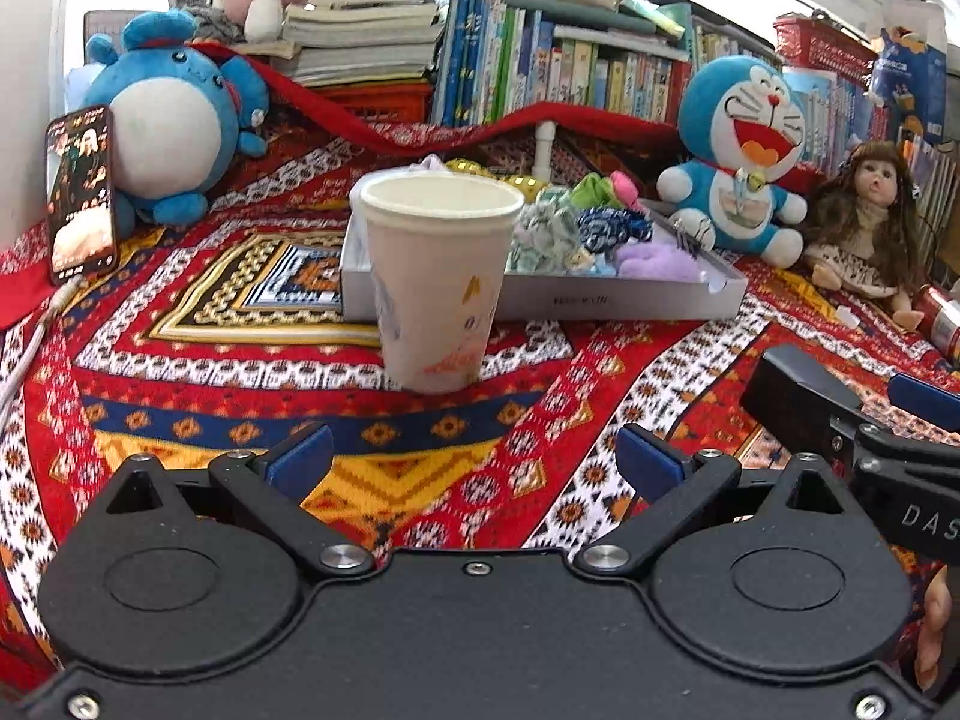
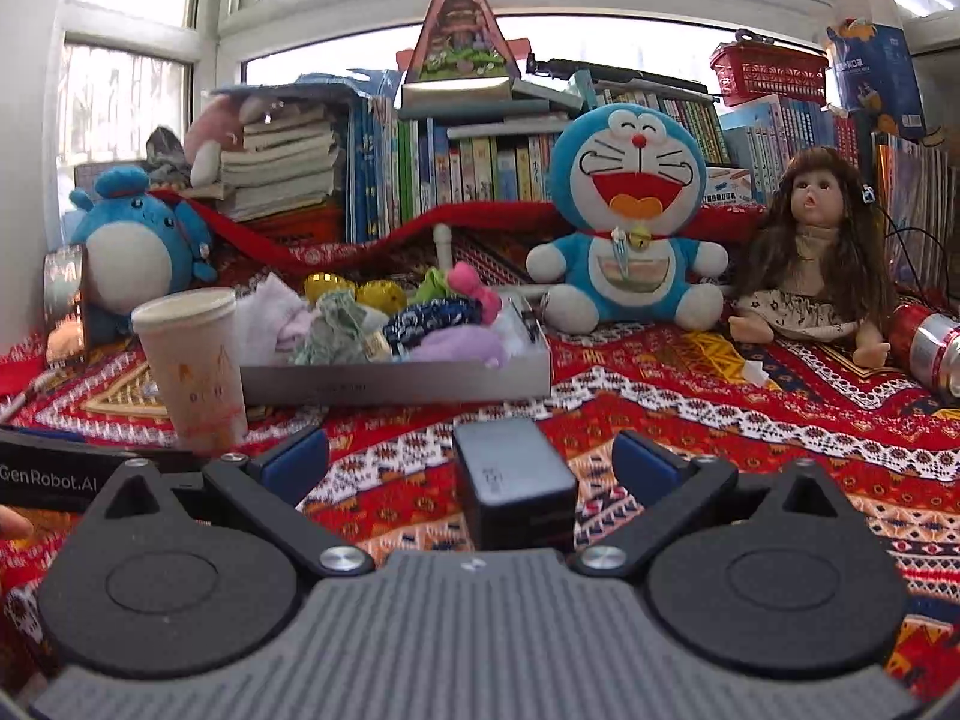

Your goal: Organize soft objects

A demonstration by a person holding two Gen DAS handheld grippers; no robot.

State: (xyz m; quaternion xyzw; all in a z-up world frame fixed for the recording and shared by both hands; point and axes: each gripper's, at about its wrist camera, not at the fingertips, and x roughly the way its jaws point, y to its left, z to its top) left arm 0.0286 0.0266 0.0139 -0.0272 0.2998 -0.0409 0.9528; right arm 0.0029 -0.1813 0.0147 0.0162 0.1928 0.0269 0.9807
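A shallow grey box (image 1: 600, 299) (image 2: 396, 384) on the patterned cloth holds several soft items: a navy scrunchie (image 1: 612, 227) (image 2: 429, 319), a lilac fluffy piece (image 1: 657, 257) (image 2: 459, 348), a pale green-white scrunchie (image 1: 540, 240) (image 2: 336, 330) and a pink bow (image 2: 474, 291). A white paper cup (image 1: 438, 282) (image 2: 195, 360) stands upright in front of the box's left end. My left gripper (image 1: 474, 459) is open, low over the cloth, short of the cup. My right gripper (image 2: 471, 459) is open with a dark grey block (image 2: 513, 486) lying on the cloth between its fingers, untouched.
A blue round plush (image 1: 168, 120) (image 2: 135, 246), a blue cat plush (image 1: 741, 156) (image 2: 627, 228) and a long-haired doll (image 1: 864, 216) (image 2: 810, 264) sit behind the box. A lit phone (image 1: 81, 192) leans at left. A red can (image 2: 930, 348) lies at right. Books line the back.
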